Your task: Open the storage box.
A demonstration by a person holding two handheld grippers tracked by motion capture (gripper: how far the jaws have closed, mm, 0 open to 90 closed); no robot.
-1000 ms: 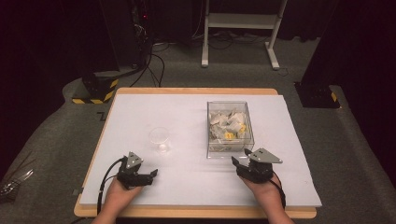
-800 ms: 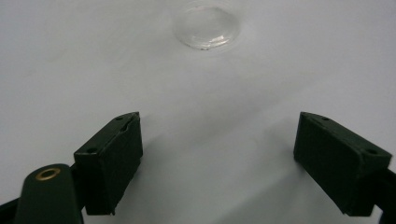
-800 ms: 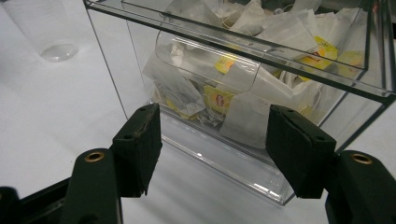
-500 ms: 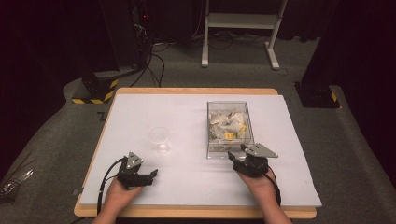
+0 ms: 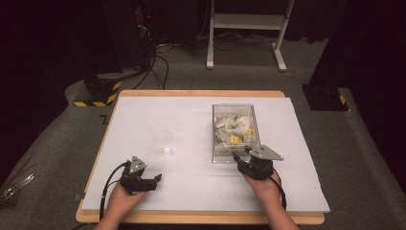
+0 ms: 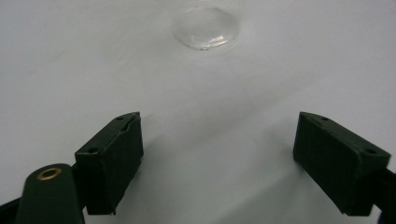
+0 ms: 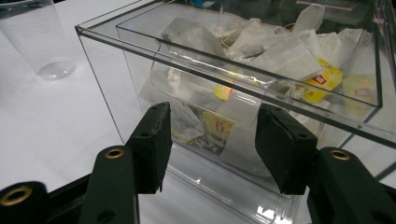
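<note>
A clear plastic box [image 5: 215, 136] [image 7: 107, 79] holding several white and yellow tea bags [image 5: 234, 127] [image 7: 285, 56] stands right of centre on the white table. A clear plastic cup [image 5: 163, 143] [image 6: 207, 29] [image 7: 39, 39] stands upright to its left. My right gripper [image 5: 239, 160] [image 7: 212, 144] is open, its jaws just short of the box's near wall. Near the front left, my left gripper [image 5: 155, 181] [image 6: 217, 154] rests low over the bare table, jaws wide open with nothing between them, the cup beyond it.
The white board [image 5: 143, 115] lies on a wooden table top with its edge [image 5: 201, 93] at the back. Dark floor with cables [image 5: 158, 62], a yellow-black striped base [image 5: 98, 93] and a white stand [image 5: 244, 28] lie beyond.
My right gripper has moved forward and a little left, up to the near wall of the box. The left gripper has stayed where it was.
</note>
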